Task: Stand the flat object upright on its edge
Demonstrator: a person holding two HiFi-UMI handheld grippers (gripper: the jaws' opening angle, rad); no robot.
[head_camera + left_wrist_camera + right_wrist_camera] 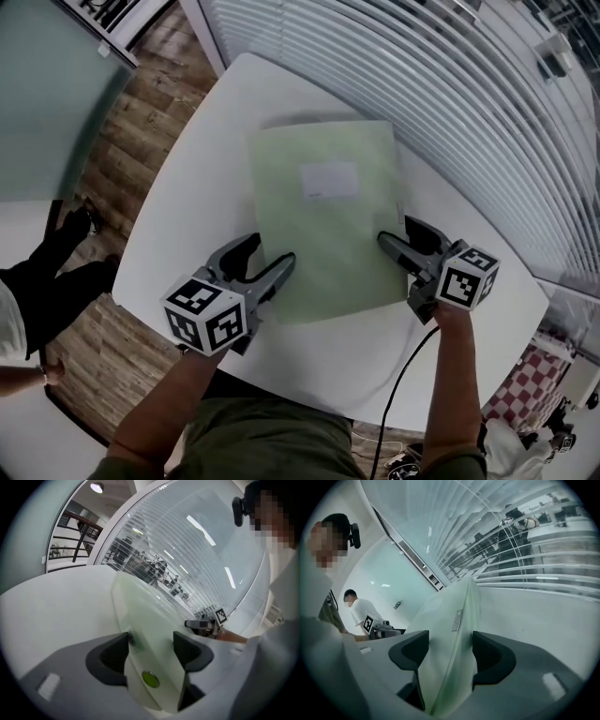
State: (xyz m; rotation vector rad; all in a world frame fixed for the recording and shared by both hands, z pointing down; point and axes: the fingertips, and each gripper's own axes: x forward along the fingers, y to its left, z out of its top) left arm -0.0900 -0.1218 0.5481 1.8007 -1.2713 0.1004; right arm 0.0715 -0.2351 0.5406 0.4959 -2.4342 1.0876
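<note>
A pale green flat folder [323, 225] with a white label [330, 180] rests on the white table [187, 216]. My left gripper [270, 251] straddles its near left corner and my right gripper [398, 232] its near right corner. In the left gripper view the folder [140, 606], with its green snap button [150, 679], runs through the wide gap of the left gripper [150, 641], which is open. In the right gripper view the folder [445, 620] passes between the jaws of the right gripper [450, 641], also open, and the pads are not pressing on it.
Window blinds [450, 103] run along the table's far and right sides. Wooden floor [122, 141] lies to the left, where a person in dark trousers [47, 281] stands. A black cable [394, 394] hangs off the near table edge. A person in a white shirt [358, 609] shows in the right gripper view.
</note>
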